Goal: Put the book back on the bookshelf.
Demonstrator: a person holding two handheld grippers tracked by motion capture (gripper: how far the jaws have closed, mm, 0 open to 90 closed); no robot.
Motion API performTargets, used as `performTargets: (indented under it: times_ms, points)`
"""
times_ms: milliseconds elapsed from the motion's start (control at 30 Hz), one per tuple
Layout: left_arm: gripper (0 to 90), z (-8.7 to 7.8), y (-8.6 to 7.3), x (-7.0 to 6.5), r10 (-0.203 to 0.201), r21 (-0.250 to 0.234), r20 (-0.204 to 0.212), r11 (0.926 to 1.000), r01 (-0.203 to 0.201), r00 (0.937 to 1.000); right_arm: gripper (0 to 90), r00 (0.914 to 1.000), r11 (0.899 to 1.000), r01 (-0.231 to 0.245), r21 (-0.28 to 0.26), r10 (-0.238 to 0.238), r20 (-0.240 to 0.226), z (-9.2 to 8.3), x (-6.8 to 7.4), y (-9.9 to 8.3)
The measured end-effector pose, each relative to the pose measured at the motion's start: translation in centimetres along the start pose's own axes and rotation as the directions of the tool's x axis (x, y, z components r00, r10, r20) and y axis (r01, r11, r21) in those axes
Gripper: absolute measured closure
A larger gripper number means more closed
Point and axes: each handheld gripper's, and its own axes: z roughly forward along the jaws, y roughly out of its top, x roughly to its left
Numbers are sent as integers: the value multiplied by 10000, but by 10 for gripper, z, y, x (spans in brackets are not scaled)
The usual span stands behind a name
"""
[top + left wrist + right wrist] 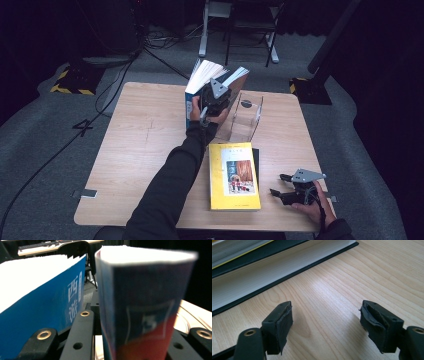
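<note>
Wooden table, left gripper clamped on blue-and-red book

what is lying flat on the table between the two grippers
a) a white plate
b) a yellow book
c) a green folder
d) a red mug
b: the high view shows the yellow book flat on the table, between the left gripper and the right gripper.

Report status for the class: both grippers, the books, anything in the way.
Left gripper shut on upright blue book by the clear stand. Right gripper open, empty, near yellow book. Second blue book crowds alongside.
</note>
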Motion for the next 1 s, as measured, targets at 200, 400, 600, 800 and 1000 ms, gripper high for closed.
performTargets:
  times_ms: [200, 400, 600, 800, 1000]
  points:
    - [725, -13, -7, 2, 53, 217, 174, 9997, -57, 9998, 261, 10000, 10000, -6, 5, 6, -5, 0, 0, 0]
    - [719, -23, -13, 7, 38, 288, 269, 9996, -46, 9996, 261, 10000, 10000, -17, -4, 17, -8, 0, 0, 0]
    - [696, -28, -12, 13, 14, 247, 432, 9997, -25, 9991, 261, 10000, 10000, -36, 3, 36, -7, 1, 0, 0]
    - [659, -33, 1, 15, 310, 66, 649, 9995, -315, 9974, 261, 10000, 10000, -35, 1, 35, -9, 1, 0, 0]
    - [626, -31, 9, 16, 483, 241, 825, 9984, -504, 9954, 261, 10000, 10000, -24, -4, 24, 0, 1, 0, 0]
